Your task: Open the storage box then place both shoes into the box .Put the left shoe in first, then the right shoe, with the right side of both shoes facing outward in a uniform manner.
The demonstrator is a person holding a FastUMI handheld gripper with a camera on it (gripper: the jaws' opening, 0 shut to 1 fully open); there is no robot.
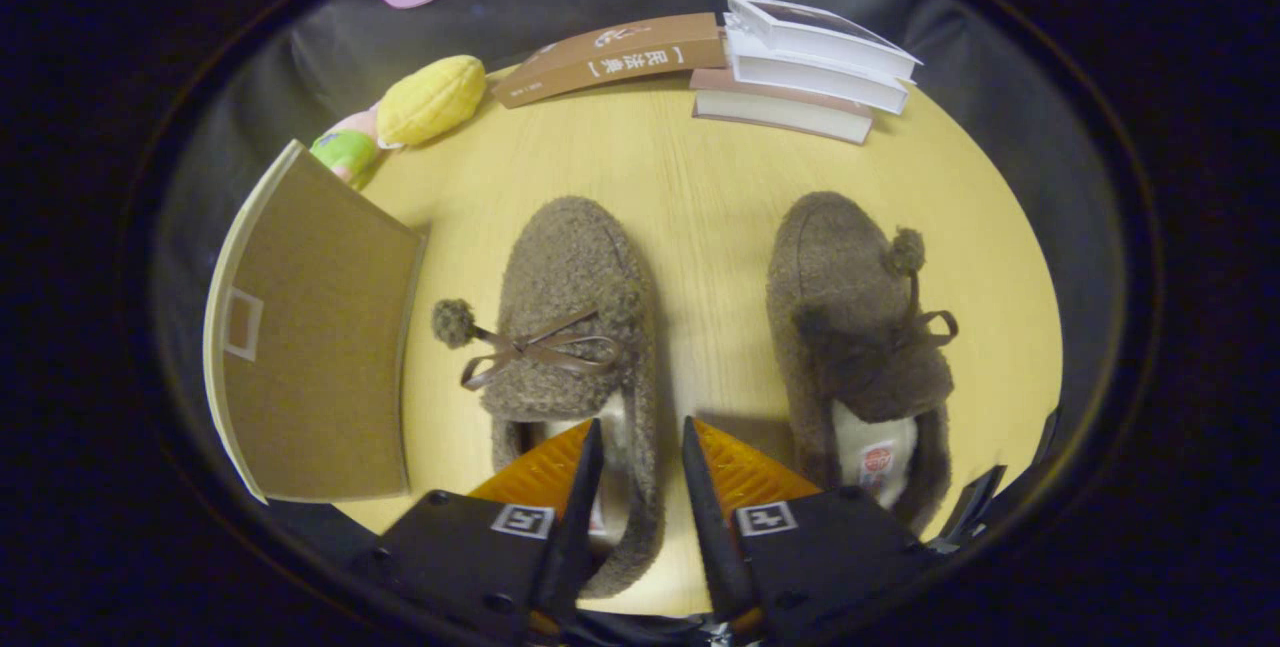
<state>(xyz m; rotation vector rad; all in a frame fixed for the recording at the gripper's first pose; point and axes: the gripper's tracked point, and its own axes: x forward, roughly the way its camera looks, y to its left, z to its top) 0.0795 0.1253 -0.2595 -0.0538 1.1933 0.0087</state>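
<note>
The tool (640, 472) sits at the bottom centre of the frame, its 2 fingers (585, 487) slightly spread with a narrow gap between them, straddling the right wall of the heel of the left brown fuzzy slipper (570, 327); whether both press on it cannot be told. That slipper lies toe away on the pale yellow wooden bench (690, 167), left of centre, with a thin ribbon bow and a pompom hanging off its left side. The right brown fuzzy slipper (850, 317) lies right of centre, apart from the first, its cream lining and a small label showing at the heel. The flat brown cardboard storage box (310, 347) lies closed at the left of the frame. At the upper left are a yellow plush toy (430, 99) and a pink and green soft toy (345, 149). At the top rests a brown book (610, 59), and beside it, upper right, a stack of 3 books (810, 72).
</note>
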